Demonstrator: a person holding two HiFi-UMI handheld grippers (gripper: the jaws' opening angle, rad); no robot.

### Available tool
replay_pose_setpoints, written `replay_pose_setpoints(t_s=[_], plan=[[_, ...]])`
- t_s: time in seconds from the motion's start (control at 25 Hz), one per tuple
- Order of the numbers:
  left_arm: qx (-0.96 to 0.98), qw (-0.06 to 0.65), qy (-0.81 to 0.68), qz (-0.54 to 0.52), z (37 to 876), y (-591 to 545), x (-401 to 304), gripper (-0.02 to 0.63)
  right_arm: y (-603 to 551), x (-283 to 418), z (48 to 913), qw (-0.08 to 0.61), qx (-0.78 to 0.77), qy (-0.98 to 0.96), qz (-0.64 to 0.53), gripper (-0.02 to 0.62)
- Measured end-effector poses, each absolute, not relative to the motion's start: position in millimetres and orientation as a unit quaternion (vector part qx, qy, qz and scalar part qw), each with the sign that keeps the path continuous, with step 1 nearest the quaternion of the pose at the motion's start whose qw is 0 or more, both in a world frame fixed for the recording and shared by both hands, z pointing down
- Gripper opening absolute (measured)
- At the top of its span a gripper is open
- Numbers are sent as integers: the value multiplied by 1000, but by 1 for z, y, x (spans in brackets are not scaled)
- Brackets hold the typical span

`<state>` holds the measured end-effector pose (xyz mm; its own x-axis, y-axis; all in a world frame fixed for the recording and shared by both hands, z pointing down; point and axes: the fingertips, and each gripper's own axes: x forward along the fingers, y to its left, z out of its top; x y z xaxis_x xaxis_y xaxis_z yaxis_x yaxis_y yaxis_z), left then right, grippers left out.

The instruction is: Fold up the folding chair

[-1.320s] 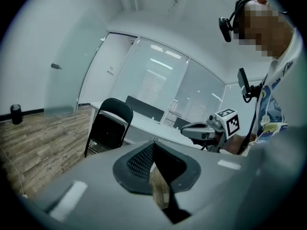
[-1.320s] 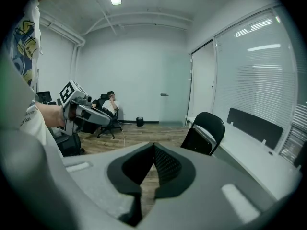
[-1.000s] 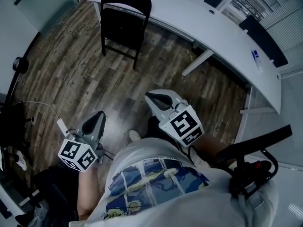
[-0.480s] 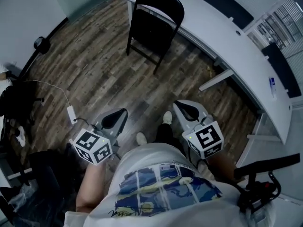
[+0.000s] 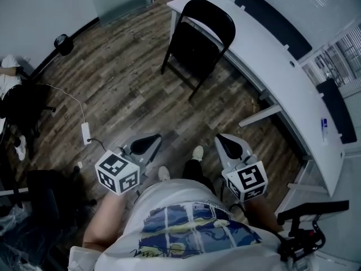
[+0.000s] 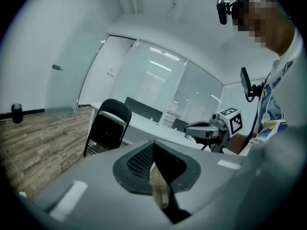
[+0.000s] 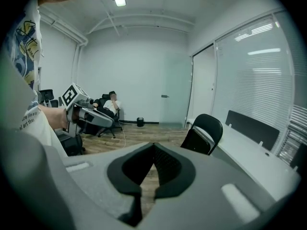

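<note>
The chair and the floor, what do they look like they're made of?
Chair: probably painted metal. It has thin black tube legs and frame with a dull sheen. The seat and back are smooth black panels that could be metal or plastic.
Floor: wood-look planks, with grain streaks and board seams and a slight gloss. It could be laminate or vinyl rather than real wood.

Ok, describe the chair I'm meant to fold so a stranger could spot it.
Find the long curved white desk. At its end, on the wood floor, stands the folding chair, unfolded. It is all black, with a rounded back and thin tube legs, and is the only seat at that desk.
</note>
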<state>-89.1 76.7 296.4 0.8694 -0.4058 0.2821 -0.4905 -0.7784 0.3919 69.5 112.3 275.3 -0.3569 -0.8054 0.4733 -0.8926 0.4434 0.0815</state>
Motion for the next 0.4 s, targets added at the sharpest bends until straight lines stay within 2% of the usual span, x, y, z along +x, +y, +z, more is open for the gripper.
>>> replay_pose_setpoints(t_s=[0.4], plan=[[942, 226, -233, 84, 298, 72, -83, 5, 111, 77, 272, 235, 528, -812, 85, 3]])
